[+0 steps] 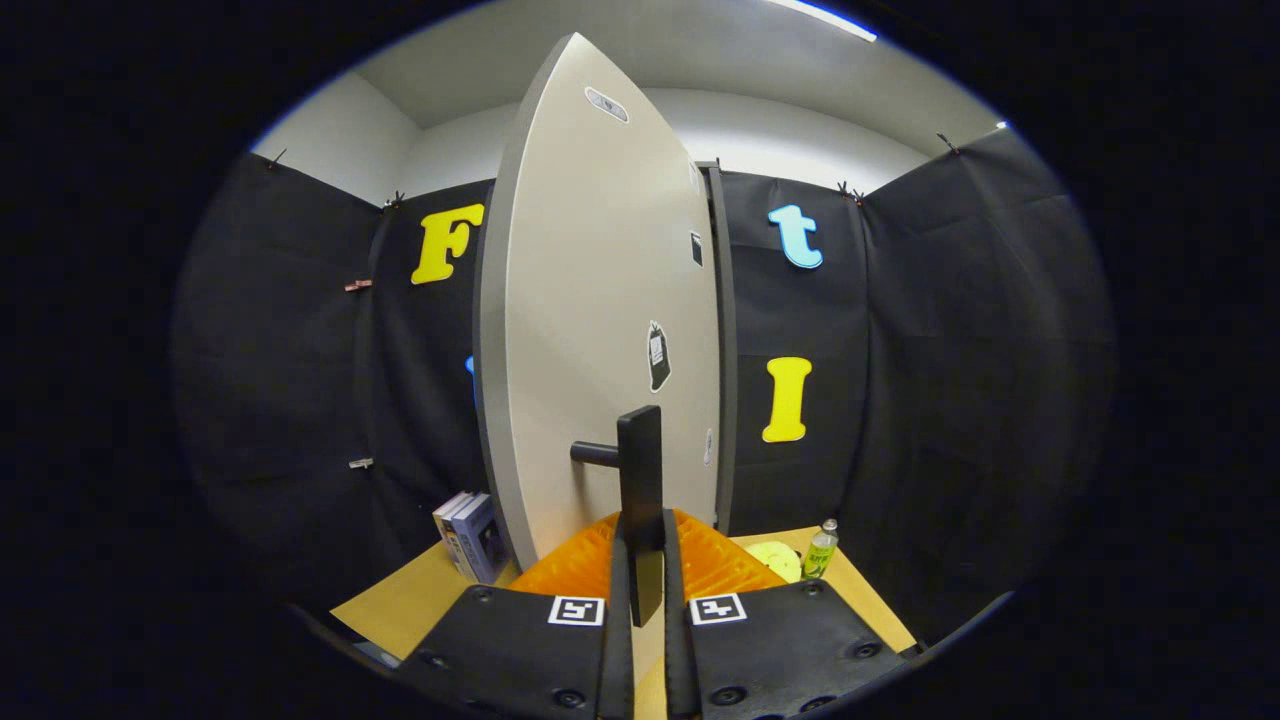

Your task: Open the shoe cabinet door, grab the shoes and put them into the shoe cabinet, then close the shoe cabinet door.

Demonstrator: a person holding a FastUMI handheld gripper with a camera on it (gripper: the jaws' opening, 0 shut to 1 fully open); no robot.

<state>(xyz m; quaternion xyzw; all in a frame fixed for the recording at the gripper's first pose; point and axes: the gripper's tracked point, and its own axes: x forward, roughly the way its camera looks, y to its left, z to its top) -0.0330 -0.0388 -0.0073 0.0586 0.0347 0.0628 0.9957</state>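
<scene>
The shoe cabinet door (pixel 600 330) is a tall pale panel swung partly open, with its free edge toward me. A dark bar handle (pixel 640 470) stands off the door on a short stub. My gripper (pixel 645 590) is shut on the lower end of that handle, both fingers pressing on it from either side. The dark cabinet frame (pixel 722 350) shows along the door's right side. The cabinet's inside is hidden behind the door.
A brown table (pixel 400 605) lies below. On it are some upright books (pixel 470 535) left of the door, a green bottle (pixel 820 550) and a yellow round thing (pixel 775 558) on the right. Black cloth walls close in all around.
</scene>
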